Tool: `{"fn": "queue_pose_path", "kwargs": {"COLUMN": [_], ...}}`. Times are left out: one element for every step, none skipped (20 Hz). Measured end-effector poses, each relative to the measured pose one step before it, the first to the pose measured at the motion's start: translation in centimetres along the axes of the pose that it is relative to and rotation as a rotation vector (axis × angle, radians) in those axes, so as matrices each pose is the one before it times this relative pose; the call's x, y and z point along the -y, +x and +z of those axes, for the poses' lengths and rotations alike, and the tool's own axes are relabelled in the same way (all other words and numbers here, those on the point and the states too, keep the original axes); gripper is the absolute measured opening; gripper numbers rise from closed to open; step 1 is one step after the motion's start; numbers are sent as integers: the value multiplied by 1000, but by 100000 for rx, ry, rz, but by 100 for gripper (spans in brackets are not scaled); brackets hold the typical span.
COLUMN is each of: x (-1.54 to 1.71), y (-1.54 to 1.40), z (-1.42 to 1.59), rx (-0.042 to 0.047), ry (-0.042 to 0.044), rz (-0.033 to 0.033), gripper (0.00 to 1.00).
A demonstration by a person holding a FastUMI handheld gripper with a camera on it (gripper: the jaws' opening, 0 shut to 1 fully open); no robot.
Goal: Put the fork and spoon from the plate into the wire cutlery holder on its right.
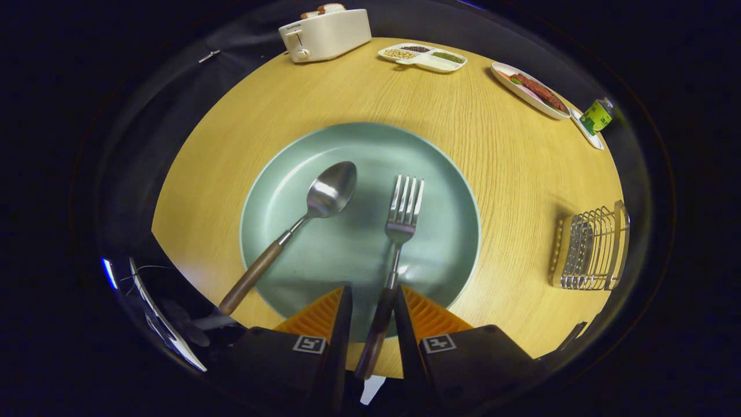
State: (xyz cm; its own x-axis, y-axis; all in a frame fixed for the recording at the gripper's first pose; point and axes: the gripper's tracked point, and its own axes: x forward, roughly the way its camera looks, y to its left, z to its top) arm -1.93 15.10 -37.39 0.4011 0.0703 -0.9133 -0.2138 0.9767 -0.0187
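A pale green plate [359, 145] lies on the round wooden table [509, 174]. On it a spoon [324, 197] with a wooden handle lies to the left, its handle sticking out over the near rim. To its right lies a fork [403, 214], tines pointing away. My gripper [373, 292] straddles the fork's wooden handle at the plate's near rim. The handle rests against the right finger, with a gap to the left finger, so the fingers are open. The wire cutlery holder [590, 249] stands to the right of the plate near the table's edge.
At the table's far side stand a white toaster [324, 35] with bread in it, a divided white dish [422, 57] of beans, an oval dish [529, 90] with sausages, and a green can [596, 116] on a small tray. Bare wood separates the plate from the holder.
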Motion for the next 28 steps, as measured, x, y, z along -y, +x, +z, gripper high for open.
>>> {"fn": "queue_pose_path", "kwargs": {"x": [289,97,452,-71,-214,-185,162,193,182,62,148,77,138,225,136,102,188,405,503,716,859,808,890,935,998,1283,1462,1361], "y": [-155,-313,631,-279,235,232,-226,16,-234,-368,-472,-493,-670,-715,-877,-916,-1060,-1112,-1074,-1120,-1213,-1198,-1138,-1202,-1068,-1002,-1003,-770], "z": [-205,271,197,286,-139,302,-182,98,46,250,165,333,236,291,140,142,82,133,42,4,12,-143,-182,-212,-245,-128,-297,-324], "rx": [-1386,-49,186,-31,-152,-690,-715,91,103,401,302,1062,814,983,497,415,210,455,176,210,138,-350,-678,-903,-1233,-585,-1211,-1547], "ry": [-185,710,681,1155,604,-431,-46,253,1213,1970,1652,1285,149,-420,-478,-159,-386,-450,-1229,-1552,-931,14,545,750,424,48,-456,36], "rz": [-1066,-19,-986,1819,2472,2509,1079,231,484,1058,822,742,713,406,796,1204,1145,582,525,-80,-176,151,449,757,344,-696,-1224,-1364], "gripper": [42,37,24,19,13,11,9,8,8,8,8,9,8,8,8,8,8,8,8,8,8,8,8,8,8,8,8,8]}}
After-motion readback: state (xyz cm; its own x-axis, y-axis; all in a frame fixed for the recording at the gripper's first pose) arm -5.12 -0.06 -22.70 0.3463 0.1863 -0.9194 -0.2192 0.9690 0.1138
